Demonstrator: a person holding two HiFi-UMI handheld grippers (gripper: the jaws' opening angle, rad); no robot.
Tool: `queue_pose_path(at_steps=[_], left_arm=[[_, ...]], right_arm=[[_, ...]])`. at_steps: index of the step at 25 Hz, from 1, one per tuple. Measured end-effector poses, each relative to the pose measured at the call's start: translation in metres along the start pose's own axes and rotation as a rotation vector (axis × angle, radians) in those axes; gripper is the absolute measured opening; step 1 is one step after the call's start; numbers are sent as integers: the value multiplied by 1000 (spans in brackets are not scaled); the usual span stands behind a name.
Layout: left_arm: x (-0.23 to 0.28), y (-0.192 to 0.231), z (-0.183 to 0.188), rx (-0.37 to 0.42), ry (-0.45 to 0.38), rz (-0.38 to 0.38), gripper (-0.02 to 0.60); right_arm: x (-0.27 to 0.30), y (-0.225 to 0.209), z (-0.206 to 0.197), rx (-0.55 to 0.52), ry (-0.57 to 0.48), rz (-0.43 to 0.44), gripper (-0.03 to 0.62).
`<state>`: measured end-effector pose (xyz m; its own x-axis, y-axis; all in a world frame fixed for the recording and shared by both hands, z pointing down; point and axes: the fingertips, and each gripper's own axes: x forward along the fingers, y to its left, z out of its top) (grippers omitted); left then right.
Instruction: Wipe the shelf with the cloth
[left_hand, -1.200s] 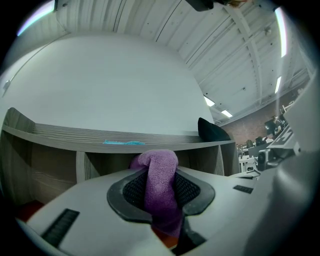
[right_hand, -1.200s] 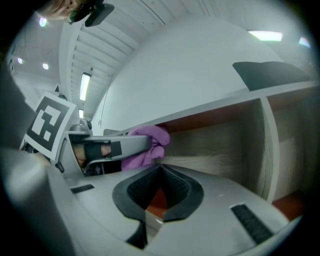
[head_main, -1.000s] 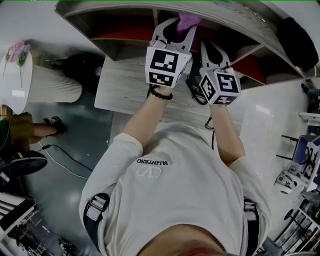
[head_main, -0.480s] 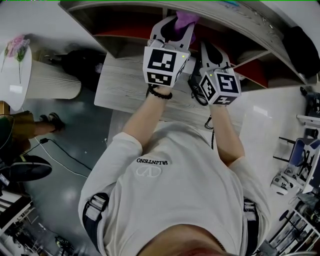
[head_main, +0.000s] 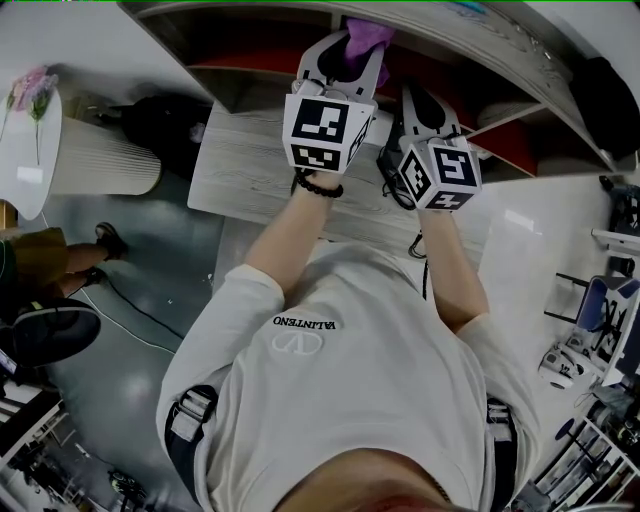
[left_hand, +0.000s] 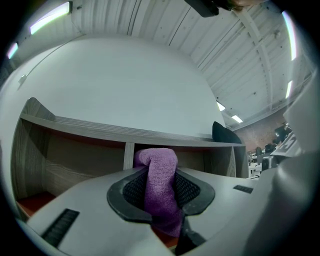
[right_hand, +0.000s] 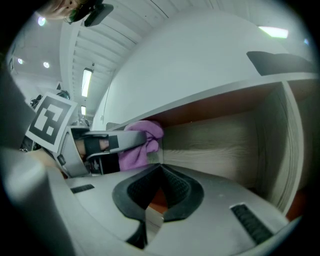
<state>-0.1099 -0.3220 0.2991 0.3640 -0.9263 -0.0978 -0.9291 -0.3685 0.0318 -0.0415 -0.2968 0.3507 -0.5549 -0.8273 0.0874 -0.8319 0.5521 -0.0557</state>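
Note:
A purple cloth (head_main: 367, 36) is pinched in my left gripper (head_main: 346, 58), which is shut on it and reaches into an upper bay of the wood-grain shelf (head_main: 250, 170). In the left gripper view the cloth (left_hand: 159, 160) stands up between the pads, in front of the shelf's upright divider (left_hand: 129, 155). My right gripper (head_main: 421, 104) is just to the right, shut with nothing in it. In the right gripper view (right_hand: 160, 169) it faces the bay's wooden back panel (right_hand: 215, 142), with the cloth (right_hand: 144, 142) and left gripper (right_hand: 107, 142) at its left. The bay floors are red.
A black object (head_main: 600, 90) lies on the shelf top at the right. To the left are a white ribbed pedestal (head_main: 100, 165), a black bag (head_main: 160, 125) and a seated person's leg (head_main: 45, 255). Equipment (head_main: 600, 320) stands on the floor at the right.
My left gripper and the cloth have shifted slightly left and deeper into the bay. The right gripper has stayed in place.

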Motion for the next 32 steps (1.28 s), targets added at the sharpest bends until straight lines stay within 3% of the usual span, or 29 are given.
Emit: queue_pose_path(at_steps=[32], left_arm=[[-8,3,-78,-1,149,21,104]], right_arm=[[-16,-15,-29,23,52,-39,-2]])
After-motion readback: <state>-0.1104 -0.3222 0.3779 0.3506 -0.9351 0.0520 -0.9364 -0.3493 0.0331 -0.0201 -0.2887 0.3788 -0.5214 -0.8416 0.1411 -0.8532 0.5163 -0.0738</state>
